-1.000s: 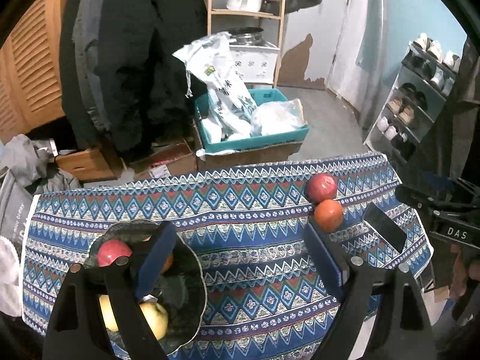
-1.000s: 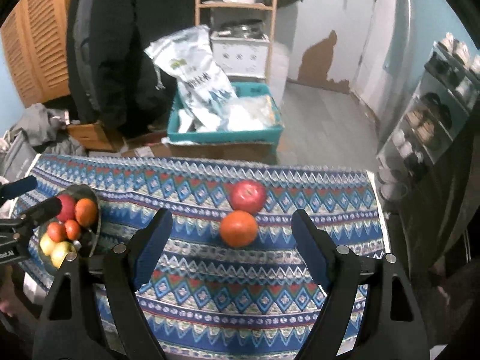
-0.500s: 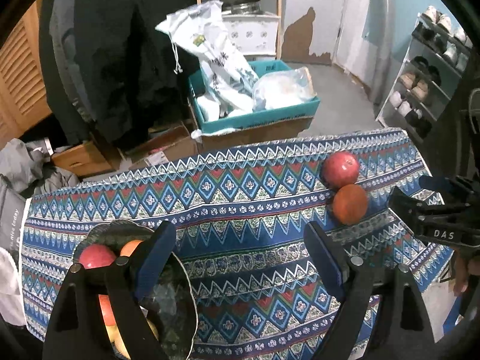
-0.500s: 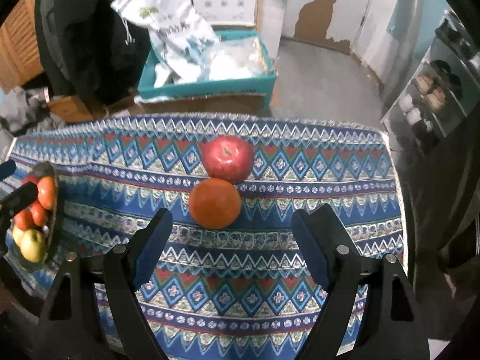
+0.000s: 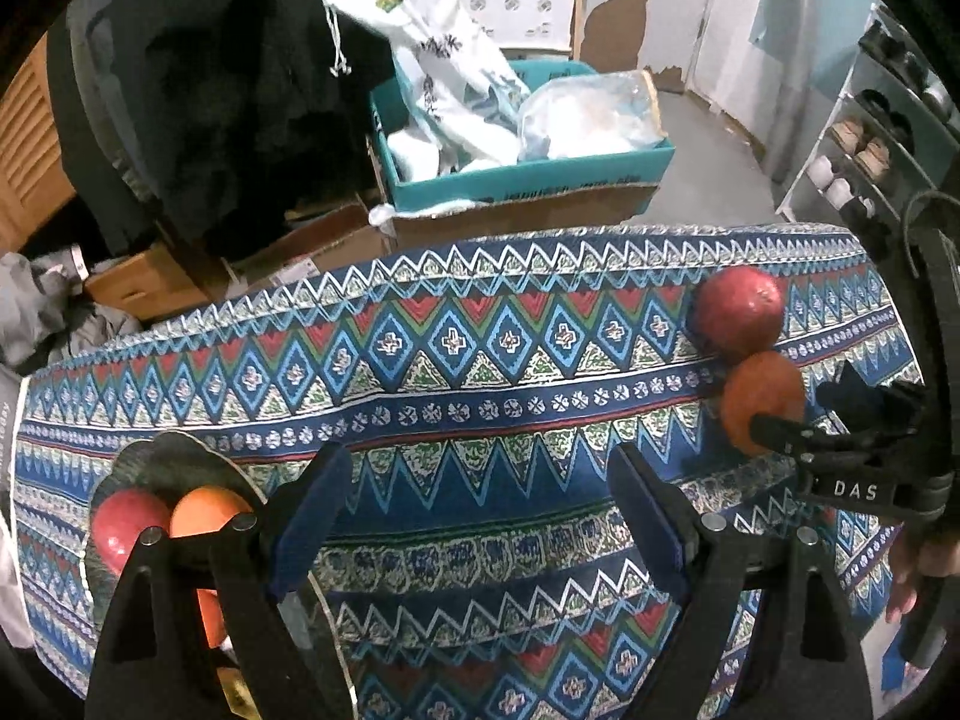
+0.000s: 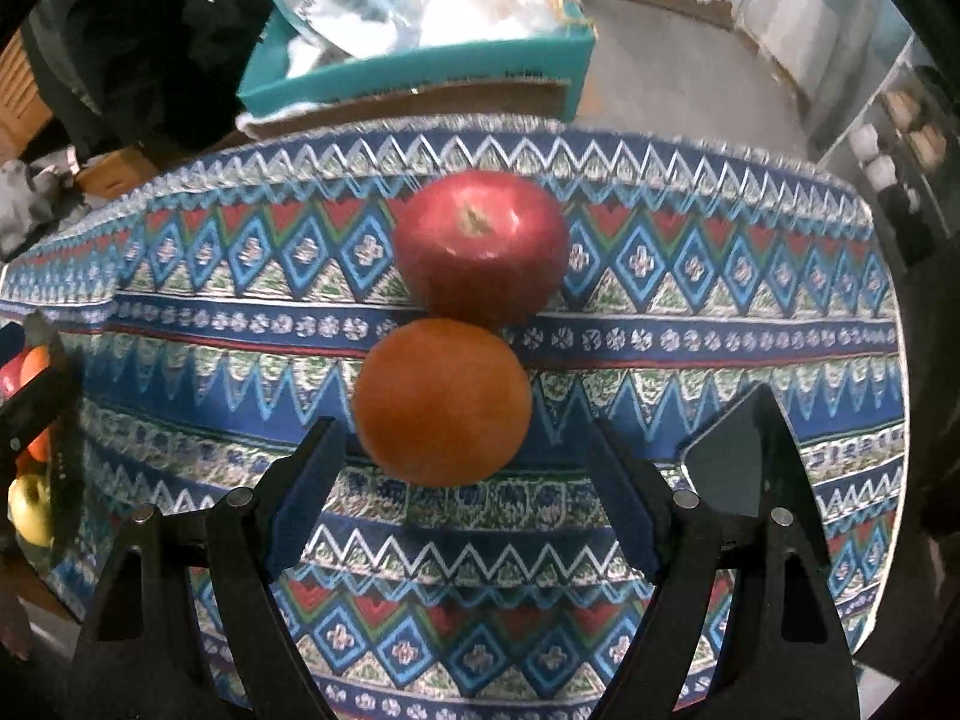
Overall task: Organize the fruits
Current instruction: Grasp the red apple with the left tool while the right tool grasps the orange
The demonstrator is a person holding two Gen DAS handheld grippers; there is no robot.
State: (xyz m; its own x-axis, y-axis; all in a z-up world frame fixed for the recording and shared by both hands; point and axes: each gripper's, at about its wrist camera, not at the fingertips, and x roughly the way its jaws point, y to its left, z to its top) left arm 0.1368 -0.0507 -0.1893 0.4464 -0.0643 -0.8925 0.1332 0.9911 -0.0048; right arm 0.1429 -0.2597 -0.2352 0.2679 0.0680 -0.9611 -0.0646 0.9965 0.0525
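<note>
The right wrist view looks closely at a round orange fruit (image 6: 442,401) and a glossy red apple (image 6: 482,245) that touch each other on the blue, red and white zigzag-patterned tablecloth (image 6: 690,312). The orange lies nearer the right gripper (image 6: 462,480), just ahead of its wide-spread, empty blue-padded fingers (image 6: 306,480); the apple sits behind it, toward the far table edge. This view alone shows a flat dark rectangular object (image 6: 729,456) lying on the cloth beside the right finger, and a yellow apple (image 6: 27,507) at the left border in the dish.

The left wrist view shows more of that dark, scallop-edged glass dish (image 5: 174,456) at the table's left end, holding a red apple (image 5: 123,525) and an orange fruit (image 5: 207,516), partly hidden behind the left gripper (image 5: 480,516). Its jaws are also spread wide and hold nothing, above bare cloth. In this view the loose fruit pair appears far right, with the right gripper's black tip (image 5: 840,438) overlapping the orange.

Beyond the table stand a teal box (image 5: 522,174) stuffed with white plastic bags (image 5: 456,90), brown cardboard cartons (image 5: 522,216), a dark hanging coat (image 5: 198,90), a grey floor, and a shoe rack (image 5: 864,156) at right.
</note>
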